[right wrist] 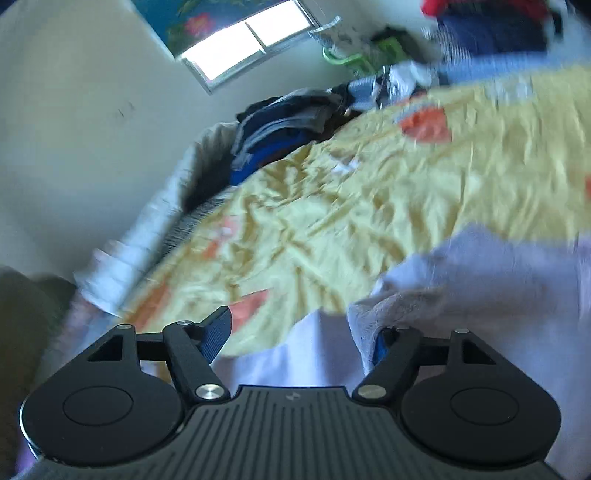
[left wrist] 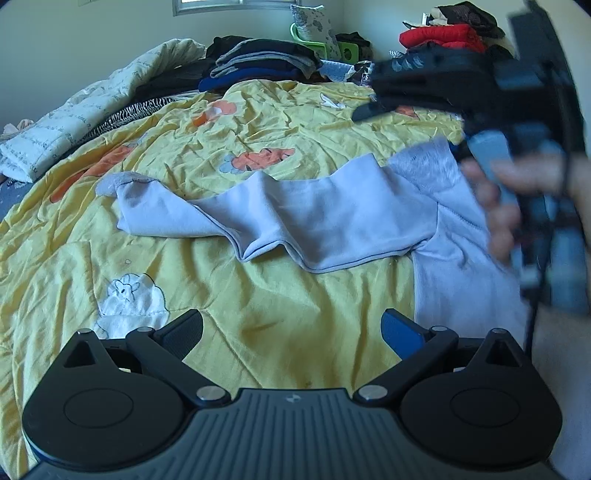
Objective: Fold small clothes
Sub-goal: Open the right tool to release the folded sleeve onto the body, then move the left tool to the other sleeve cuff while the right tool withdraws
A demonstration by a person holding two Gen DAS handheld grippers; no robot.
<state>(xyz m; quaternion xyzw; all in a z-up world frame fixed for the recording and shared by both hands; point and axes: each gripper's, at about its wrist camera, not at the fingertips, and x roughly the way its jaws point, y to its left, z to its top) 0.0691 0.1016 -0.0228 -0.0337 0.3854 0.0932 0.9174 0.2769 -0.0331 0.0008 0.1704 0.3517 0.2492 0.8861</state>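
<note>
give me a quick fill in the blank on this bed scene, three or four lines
1. The pale lilac garment lies on a crumpled bedspread whose main colour is ____.
2. The left gripper has its jaws ____, with only bedspread between them.
3. On top of the pile of clothes at the far right lies a bright ____ garment.
4. The folded stack of dark clothes sits at the ____ end of the bed.

Missing words: yellow; open; red; far

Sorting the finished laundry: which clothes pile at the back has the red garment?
The right-hand pile, by the corner; the middle stack is only dark greys and blues.
</note>
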